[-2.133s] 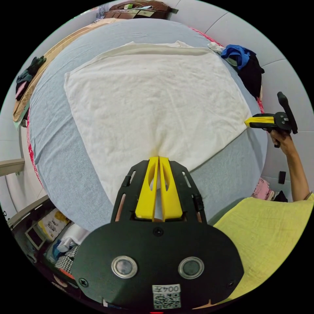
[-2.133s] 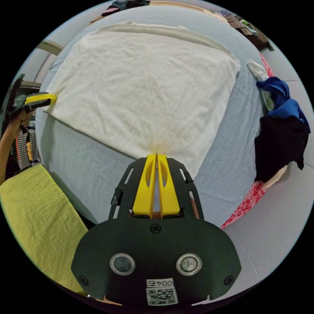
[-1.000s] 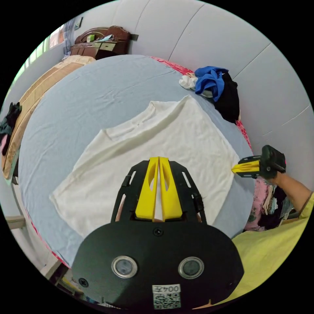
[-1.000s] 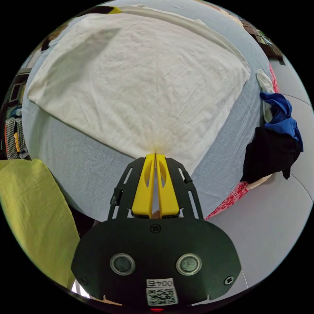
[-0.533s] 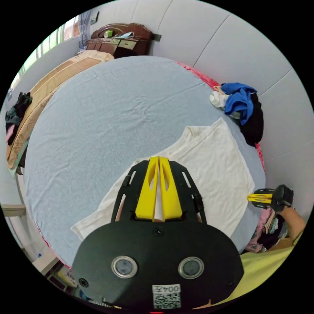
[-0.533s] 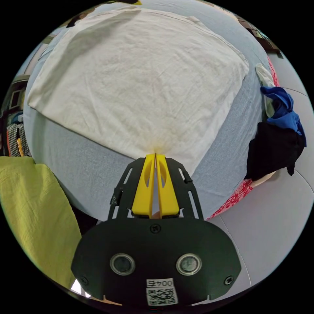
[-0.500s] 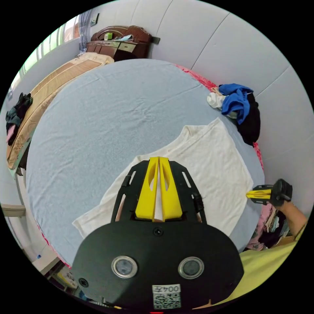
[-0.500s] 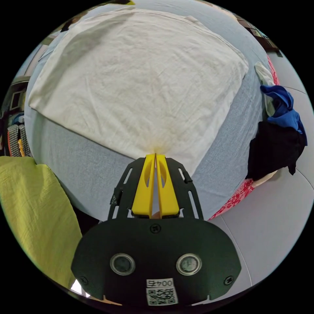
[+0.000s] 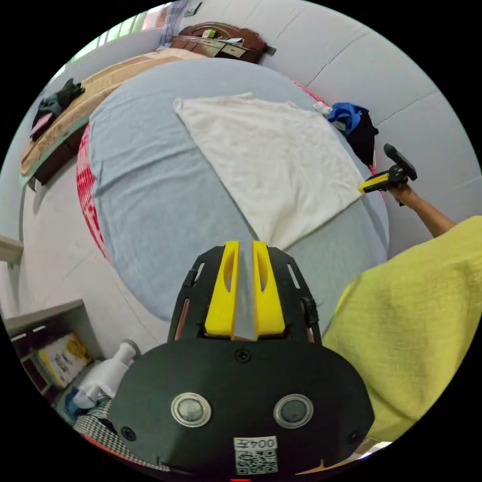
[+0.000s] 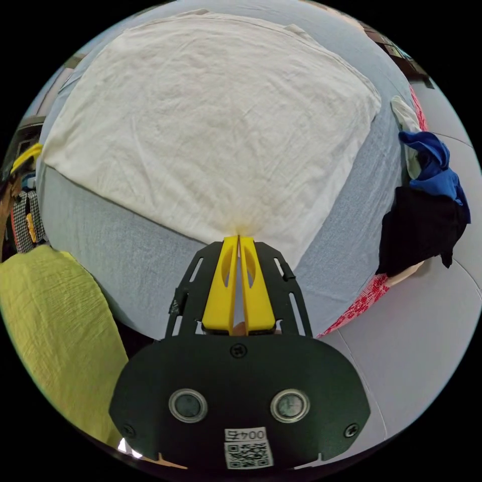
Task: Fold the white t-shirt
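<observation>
The white t-shirt [image 9: 271,160] lies spread flat on the blue-grey bed [image 9: 150,191]. In the left gripper view, my left gripper [image 9: 246,244] is open with nothing between its jaws, just short of the shirt's near corner. The right gripper [image 9: 362,190] shows at the shirt's other near corner, in a hand. In the right gripper view, my right gripper [image 10: 239,237] is shut on that corner of the t-shirt [image 10: 216,125]. A yellow jaw of the left gripper [image 10: 26,154] shows at the left edge, just off the shirt.
A pile of blue and black clothes [image 9: 354,125] [image 10: 427,201] lies at the bed's wall-side edge. A beige bed [image 9: 100,85] and a wooden cabinet [image 9: 221,42] stand beyond. A shelf with clutter [image 9: 60,351] is by the floor. The person's yellow-green top [image 9: 416,321] is close by.
My left gripper was shut on the shirt's edge and held above the bed; it has come down, let go and opened. The right gripper stays shut on its corner.
</observation>
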Available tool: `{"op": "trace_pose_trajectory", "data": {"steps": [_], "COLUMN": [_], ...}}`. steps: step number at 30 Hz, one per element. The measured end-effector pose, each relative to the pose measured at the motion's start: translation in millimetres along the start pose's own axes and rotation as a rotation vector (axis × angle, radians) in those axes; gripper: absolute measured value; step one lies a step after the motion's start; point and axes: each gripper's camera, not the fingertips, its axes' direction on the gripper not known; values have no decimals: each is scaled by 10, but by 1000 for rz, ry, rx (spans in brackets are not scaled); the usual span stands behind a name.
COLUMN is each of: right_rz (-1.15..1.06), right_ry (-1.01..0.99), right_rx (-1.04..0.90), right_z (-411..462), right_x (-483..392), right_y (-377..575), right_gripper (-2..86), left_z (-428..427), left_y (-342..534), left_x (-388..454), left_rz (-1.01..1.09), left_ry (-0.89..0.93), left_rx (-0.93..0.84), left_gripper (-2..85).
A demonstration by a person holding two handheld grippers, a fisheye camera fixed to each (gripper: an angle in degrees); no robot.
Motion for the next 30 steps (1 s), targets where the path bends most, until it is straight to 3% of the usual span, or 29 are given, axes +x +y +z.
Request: {"op": "trace_pose_trajectory", "data": {"steps": [6,20,30], "right_rz": [-49,11,74], "right_ry": [7,-12,-93], "right_rx": [52,-40,13], "right_z": [-7,-108,-222], "right_x": [5,132,362], "right_y": [49,-129,4], "right_gripper": [-8,-8,-8], "left_z": [69,83,321], "left_y": [94,144,-77], "left_x": [3,46,115], "left_rz": [17,88,166], "left_ry": [4,75,25], "left_rx": [-14,32,-10], "left_gripper": [69,72,12]}}
